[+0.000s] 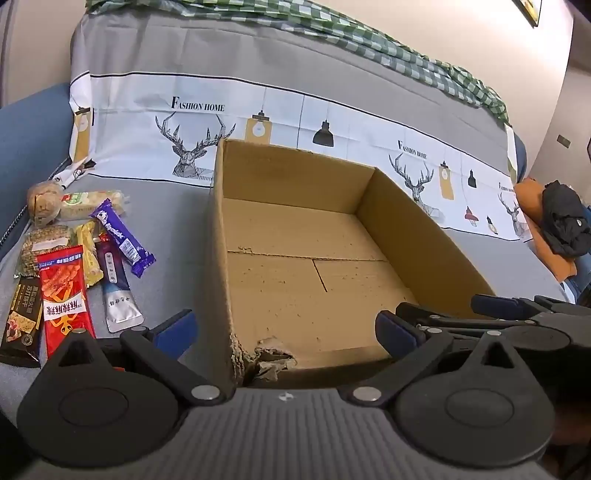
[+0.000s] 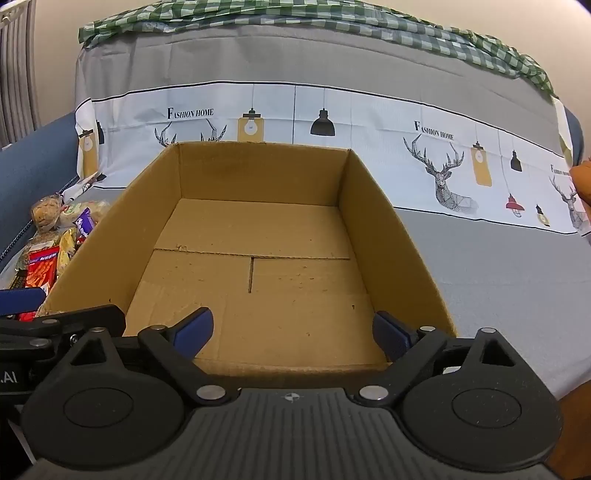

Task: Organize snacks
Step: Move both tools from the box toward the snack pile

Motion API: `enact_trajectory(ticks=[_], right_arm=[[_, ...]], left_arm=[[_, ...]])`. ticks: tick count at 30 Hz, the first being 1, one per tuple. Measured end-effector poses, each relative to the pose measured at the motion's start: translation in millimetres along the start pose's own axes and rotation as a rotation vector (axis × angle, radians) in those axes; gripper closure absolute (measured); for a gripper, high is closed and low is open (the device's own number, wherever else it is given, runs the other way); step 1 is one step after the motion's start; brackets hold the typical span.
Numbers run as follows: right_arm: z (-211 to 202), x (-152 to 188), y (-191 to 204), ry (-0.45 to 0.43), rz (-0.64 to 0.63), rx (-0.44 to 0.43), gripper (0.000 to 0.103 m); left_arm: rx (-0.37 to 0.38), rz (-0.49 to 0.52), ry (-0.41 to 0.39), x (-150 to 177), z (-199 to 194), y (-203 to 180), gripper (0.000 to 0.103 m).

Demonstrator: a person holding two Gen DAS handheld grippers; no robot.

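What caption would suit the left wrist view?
Open left claw over empty cardboard box, snack packets piled alongside.

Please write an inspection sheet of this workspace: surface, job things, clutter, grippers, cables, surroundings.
Surface: grey sheet with a deer-print band, spread over a sofa.
Job things: open cardboard box, nothing inside, one near corner torn; snacks piled on the sheet left of it, among them a red packet and a purple bar.
Clutter: black cloth on an orange item at the far right.
Grippers: left gripper open, astride the box's torn corner; right gripper open over the box's near edge; both hold nothing.
Cables: nothing seen.
Surroundings: green checked cloth along the top, pale wall behind.
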State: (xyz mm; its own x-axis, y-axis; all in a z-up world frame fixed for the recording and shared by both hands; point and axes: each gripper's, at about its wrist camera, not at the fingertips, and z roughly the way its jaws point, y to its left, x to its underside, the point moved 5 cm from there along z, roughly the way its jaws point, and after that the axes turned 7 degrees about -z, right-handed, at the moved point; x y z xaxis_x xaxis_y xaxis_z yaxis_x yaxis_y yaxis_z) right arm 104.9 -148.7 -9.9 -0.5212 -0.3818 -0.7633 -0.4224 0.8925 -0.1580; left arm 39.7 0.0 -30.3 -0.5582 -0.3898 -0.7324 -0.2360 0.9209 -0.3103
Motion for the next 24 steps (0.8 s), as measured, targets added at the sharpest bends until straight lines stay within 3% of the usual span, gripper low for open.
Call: enact_trajectory(ticks=[21, 24], right_arm=[[6, 7, 8, -0.008, 0.009, 0.01, 0.018], [6, 6, 11, -0.013, 0.012, 0.012, 0.026]], left_arm=[[0.025, 0.014, 0.006, 3, 0, -4, 0.001], [0.026, 0.013, 0.003, 1, -2, -2, 0.001]])
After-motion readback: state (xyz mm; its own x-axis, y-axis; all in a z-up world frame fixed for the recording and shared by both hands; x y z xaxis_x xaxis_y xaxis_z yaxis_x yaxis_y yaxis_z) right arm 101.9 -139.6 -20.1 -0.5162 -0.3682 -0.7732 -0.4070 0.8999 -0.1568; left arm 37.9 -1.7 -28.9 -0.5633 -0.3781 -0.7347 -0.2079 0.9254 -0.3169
